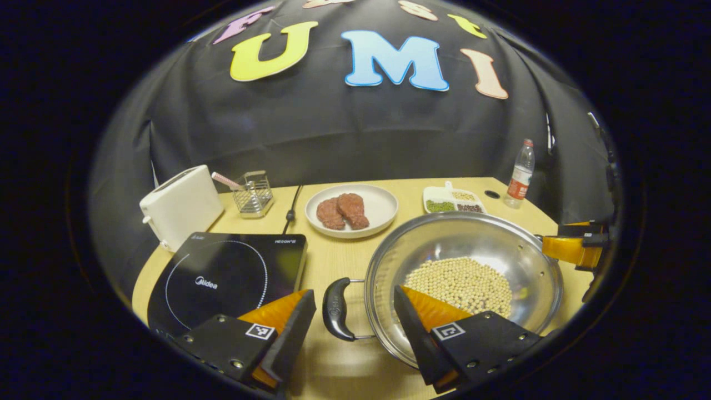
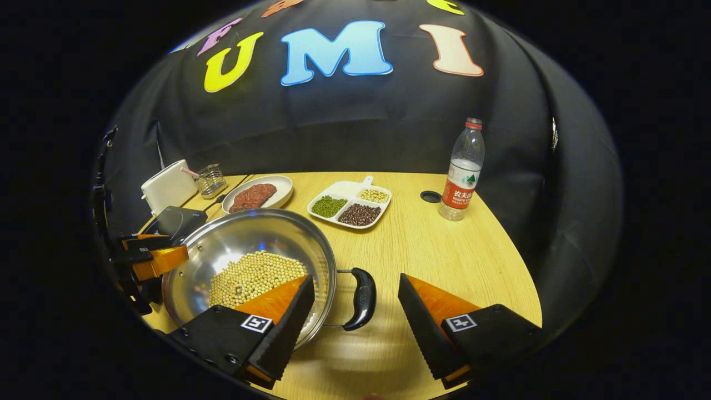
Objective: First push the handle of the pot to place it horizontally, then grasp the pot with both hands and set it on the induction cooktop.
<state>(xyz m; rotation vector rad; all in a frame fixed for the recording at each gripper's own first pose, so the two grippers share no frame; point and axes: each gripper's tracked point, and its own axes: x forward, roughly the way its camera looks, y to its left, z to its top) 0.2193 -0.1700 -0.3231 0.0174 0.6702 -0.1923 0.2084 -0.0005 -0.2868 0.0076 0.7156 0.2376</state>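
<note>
Resting on the worktop [image 2: 444,250], steel pot [image 1: 472,244] holding pale beans [image 1: 461,283] — beside the induction cooktop [image 1: 228,275], not on it. Left gripper [image 1: 354,311] fingers apart, straddling one black pot handle [image 1: 336,308]. Right gripper [image 2: 356,303] fingers apart, straddling the opposite handle [image 2: 362,297]. Farther back: white plate [image 1: 383,208] with two meat pieces [image 1: 343,211]; divided dish [image 2: 350,205] with green, dark and pale beans. Water bottle [image 2: 462,172] upright.

Right tool [image 2: 353,311] gapes astride the pot [image 2: 250,266] handle [image 2: 361,298]; beans [image 2: 253,278] inside.
</note>
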